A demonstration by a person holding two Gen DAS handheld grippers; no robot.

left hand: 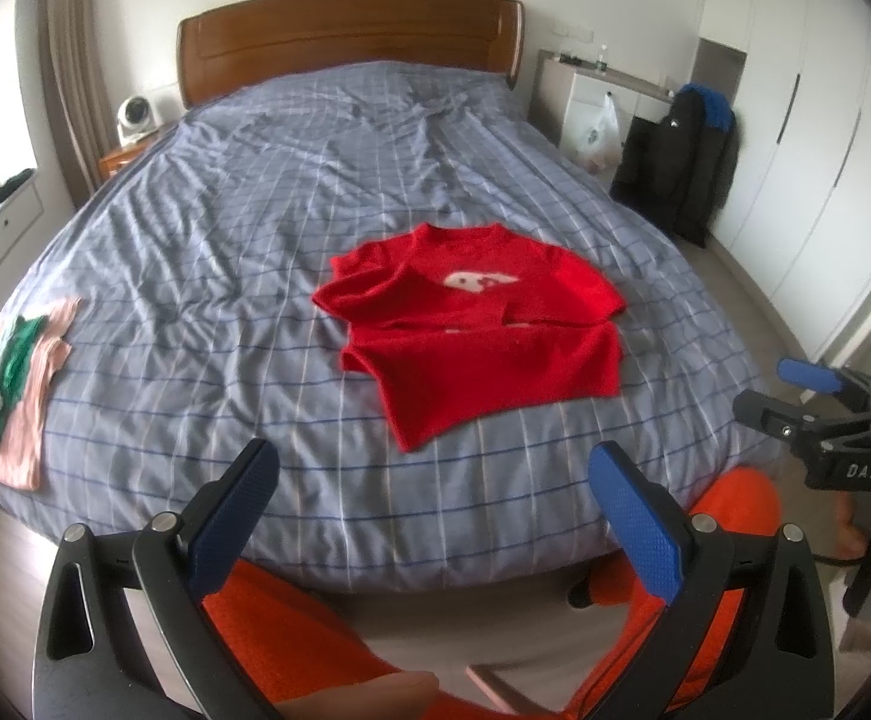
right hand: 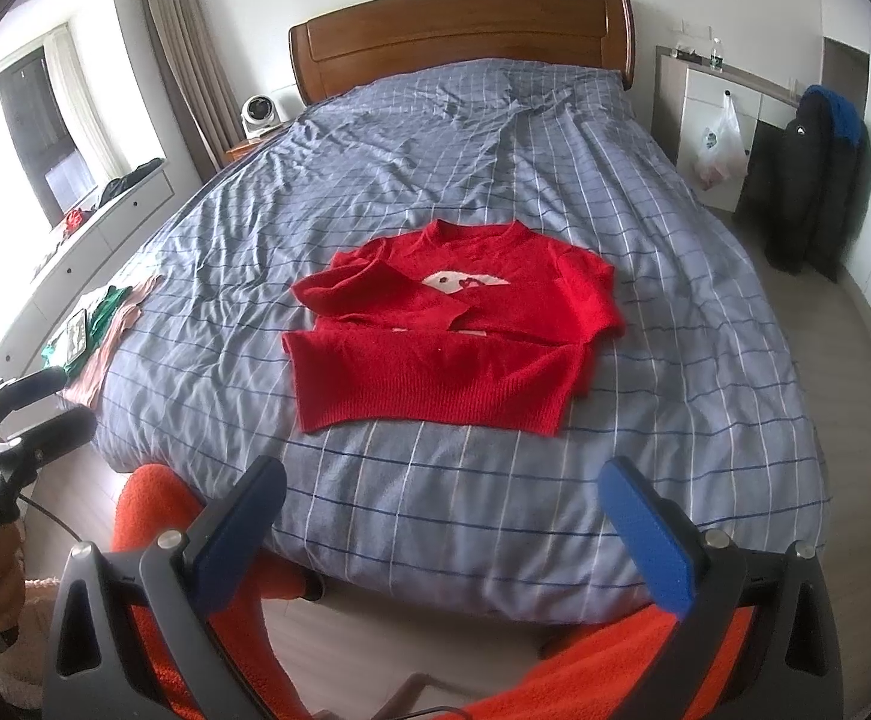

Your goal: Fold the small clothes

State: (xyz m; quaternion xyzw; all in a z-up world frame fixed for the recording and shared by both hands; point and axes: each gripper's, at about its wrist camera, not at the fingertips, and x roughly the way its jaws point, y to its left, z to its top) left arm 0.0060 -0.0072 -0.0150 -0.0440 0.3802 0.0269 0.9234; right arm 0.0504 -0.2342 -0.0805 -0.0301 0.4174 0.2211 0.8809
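Observation:
A small red knit sweater lies flat on the blue checked bed cover, both sleeves folded in across its front over a white motif. It also shows in the right wrist view. My left gripper is open and empty, held off the bed's near edge, short of the sweater's hem. My right gripper is open and empty too, at the near edge below the hem. The right gripper appears at the right of the left wrist view; the left gripper appears at the left of the right wrist view.
A pile of folded pink and green clothes lies at the bed's left edge, also in the right wrist view. Wooden headboard at the far end. A white cabinet and a dark jacket stand right of the bed. Orange-clad legs below.

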